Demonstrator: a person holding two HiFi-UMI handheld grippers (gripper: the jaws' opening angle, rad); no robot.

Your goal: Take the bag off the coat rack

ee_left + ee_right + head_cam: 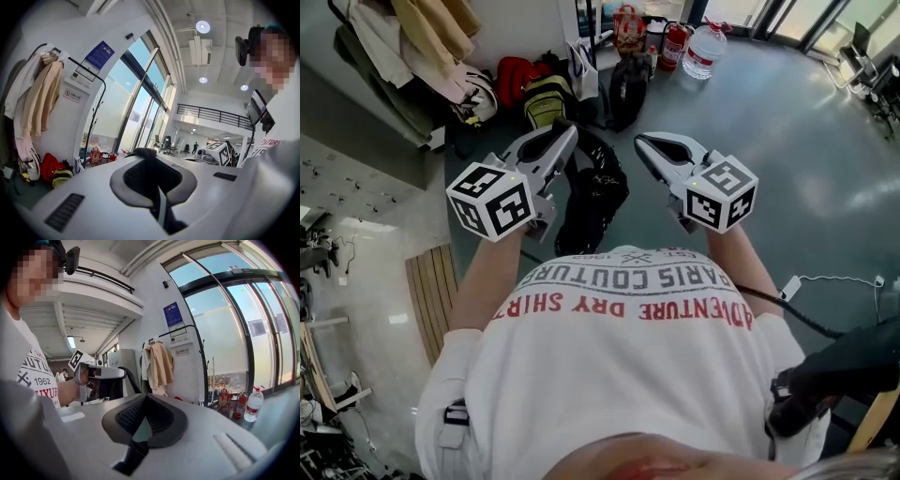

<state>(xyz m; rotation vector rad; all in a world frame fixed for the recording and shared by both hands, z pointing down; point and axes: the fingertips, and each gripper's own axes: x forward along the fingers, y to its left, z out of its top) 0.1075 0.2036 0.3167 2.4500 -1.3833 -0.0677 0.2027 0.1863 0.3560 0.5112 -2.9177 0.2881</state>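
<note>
Head view is showing the bag (595, 202) hanging straight down under my left tongs (572, 127), which are pinching its strap (right tongs (639, 141) are idling beside, closed, empty).

Both grippers are being held out ahead of the chest, side by side, near level and pointing toward the far side. Left gripper (565, 129): jaws are being pressed shut on the strap of the black bag (592, 202), which is hanging below it. Right gripper (640, 141): jaws are being held together, nothing between them.
</note>
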